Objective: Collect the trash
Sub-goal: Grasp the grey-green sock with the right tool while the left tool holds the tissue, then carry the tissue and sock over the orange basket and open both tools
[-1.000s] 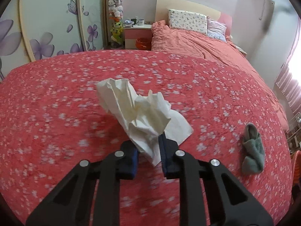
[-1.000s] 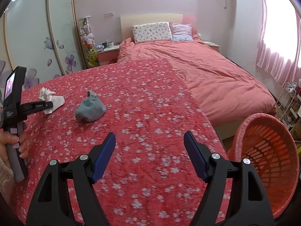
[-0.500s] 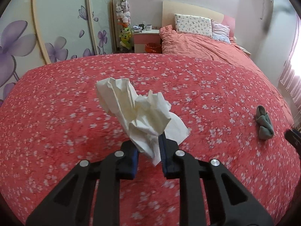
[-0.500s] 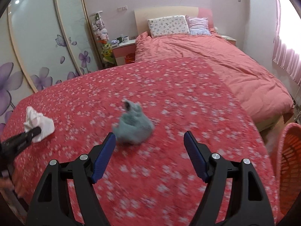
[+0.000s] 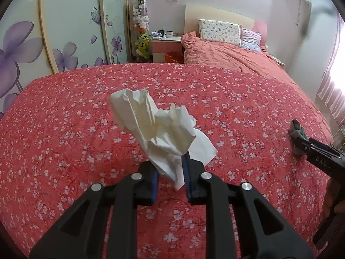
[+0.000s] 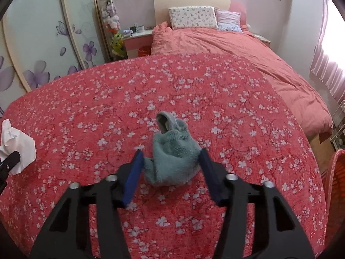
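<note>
My left gripper point(image 5: 170, 172) is shut on a crumpled white tissue point(image 5: 159, 129) and holds it above the red flowered bedspread point(image 5: 64, 129). The tissue also shows at the left edge of the right wrist view point(image 6: 15, 144). A grey-green sock point(image 6: 172, 157) lies bunched on the bedspread. My right gripper point(image 6: 171, 172) is open with its blue fingers on either side of the sock, close to it. In the left wrist view the sock point(image 5: 297, 131) and the right gripper point(image 5: 301, 143) show at the far right.
An orange laundry basket point(image 6: 336, 185) stands on the floor past the bed's right edge. A second bed with a salmon duvet point(image 6: 237, 49) lies beyond. A wardrobe with purple flowers point(image 5: 54, 32) is on the left, a nightstand point(image 5: 166, 45) at the back.
My right gripper has moved forward and down over the sock, which now sits between its open fingers. My left gripper keeps the tissue and has risen a little.
</note>
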`<action>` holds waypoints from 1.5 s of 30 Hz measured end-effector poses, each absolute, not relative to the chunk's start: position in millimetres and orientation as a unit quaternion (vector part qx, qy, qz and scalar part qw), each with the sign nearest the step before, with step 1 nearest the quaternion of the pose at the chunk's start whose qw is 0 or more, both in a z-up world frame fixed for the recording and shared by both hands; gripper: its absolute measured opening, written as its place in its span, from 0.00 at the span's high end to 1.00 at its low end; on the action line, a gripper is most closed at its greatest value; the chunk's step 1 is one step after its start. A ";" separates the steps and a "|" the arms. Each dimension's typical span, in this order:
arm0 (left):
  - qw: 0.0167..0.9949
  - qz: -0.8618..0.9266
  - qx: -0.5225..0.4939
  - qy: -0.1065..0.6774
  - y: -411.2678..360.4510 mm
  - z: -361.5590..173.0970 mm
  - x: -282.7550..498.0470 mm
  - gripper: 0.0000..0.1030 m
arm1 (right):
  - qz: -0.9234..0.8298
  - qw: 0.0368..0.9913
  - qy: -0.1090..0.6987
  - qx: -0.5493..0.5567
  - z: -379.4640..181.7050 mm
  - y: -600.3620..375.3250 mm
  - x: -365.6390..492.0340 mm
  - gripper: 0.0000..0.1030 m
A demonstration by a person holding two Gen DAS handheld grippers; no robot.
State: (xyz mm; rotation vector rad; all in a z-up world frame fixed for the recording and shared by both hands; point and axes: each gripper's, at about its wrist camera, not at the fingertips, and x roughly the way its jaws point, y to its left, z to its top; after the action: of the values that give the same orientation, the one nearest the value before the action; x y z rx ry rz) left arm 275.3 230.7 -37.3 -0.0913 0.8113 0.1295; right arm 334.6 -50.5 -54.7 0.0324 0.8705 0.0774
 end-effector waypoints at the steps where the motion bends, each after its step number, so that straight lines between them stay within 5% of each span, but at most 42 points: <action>1: 0.916 0.061 -0.044 0.394 229.7 -37.5 274.9 0.81 | 0.036 0.906 0.422 0.016 -54.8 -51.6 333.2 0.61; 5: 0.917 0.056 -0.042 0.393 223.5 -37.1 273.3 0.81 | 0.040 0.905 0.424 0.018 -54.8 -58.1 323.7 0.82; 8: 0.918 0.051 -0.041 0.392 218.2 -34.9 272.4 0.81 | 0.040 0.905 0.423 0.023 -52.5 -65.0 315.2 0.85; 45: 0.939 -0.082 0.009 0.334 53.5 39.7 214.6 0.81 | -0.022 0.947 0.306 0.092 25.4 -190.6 190.7 0.86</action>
State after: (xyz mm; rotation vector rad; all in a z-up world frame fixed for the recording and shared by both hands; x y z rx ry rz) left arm 214.5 53.5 39.7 0.0174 0.6816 -0.1666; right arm 190.7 -190.6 25.4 0.1874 0.6224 -0.0446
